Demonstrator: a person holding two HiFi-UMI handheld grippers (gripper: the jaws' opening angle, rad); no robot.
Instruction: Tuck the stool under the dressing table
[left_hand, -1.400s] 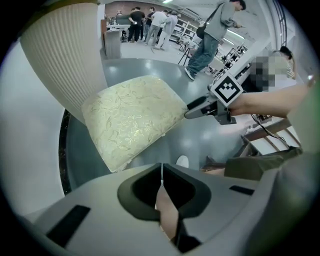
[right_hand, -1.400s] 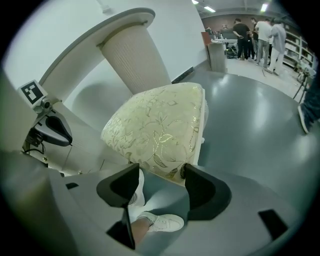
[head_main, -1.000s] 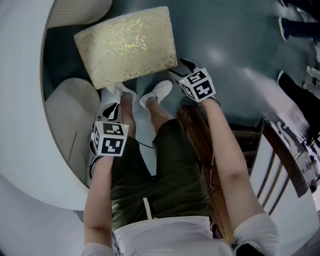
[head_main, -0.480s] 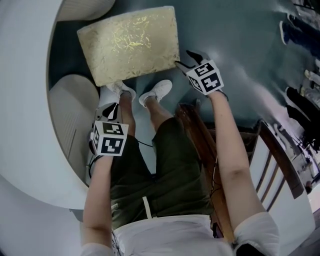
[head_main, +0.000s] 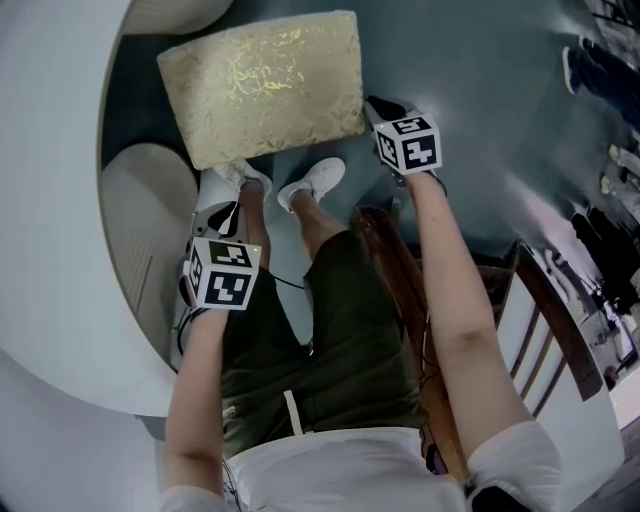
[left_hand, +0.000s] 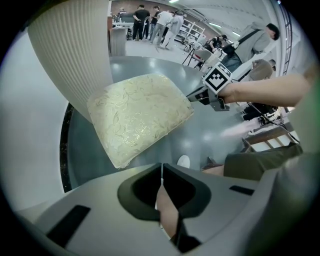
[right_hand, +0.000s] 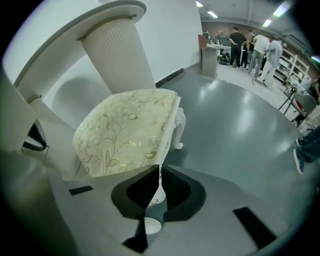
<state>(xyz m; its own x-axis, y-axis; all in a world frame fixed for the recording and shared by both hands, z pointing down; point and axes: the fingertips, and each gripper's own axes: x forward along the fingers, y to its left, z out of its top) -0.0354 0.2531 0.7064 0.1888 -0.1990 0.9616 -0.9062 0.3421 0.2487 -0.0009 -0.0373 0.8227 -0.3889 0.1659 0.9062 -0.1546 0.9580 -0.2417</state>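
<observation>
The stool (head_main: 262, 88) stands on the floor (head_main: 470, 90) just ahead and left of my right claw (right_hand: 160, 172), its cushion's near corner right at the tips. That claw has just been closing and is now narrowed to a slit with nothing plainly caught in it. The stool's white leg shows below. Beyond the stool rises a fluted white pedestal (right_hand: 117, 52). My left claw (left_hand: 161, 170) hangs closed and empty, well back from the stool.

head looks down; all, seemingly close, share stool (head_main: 260, 85).
</observation>
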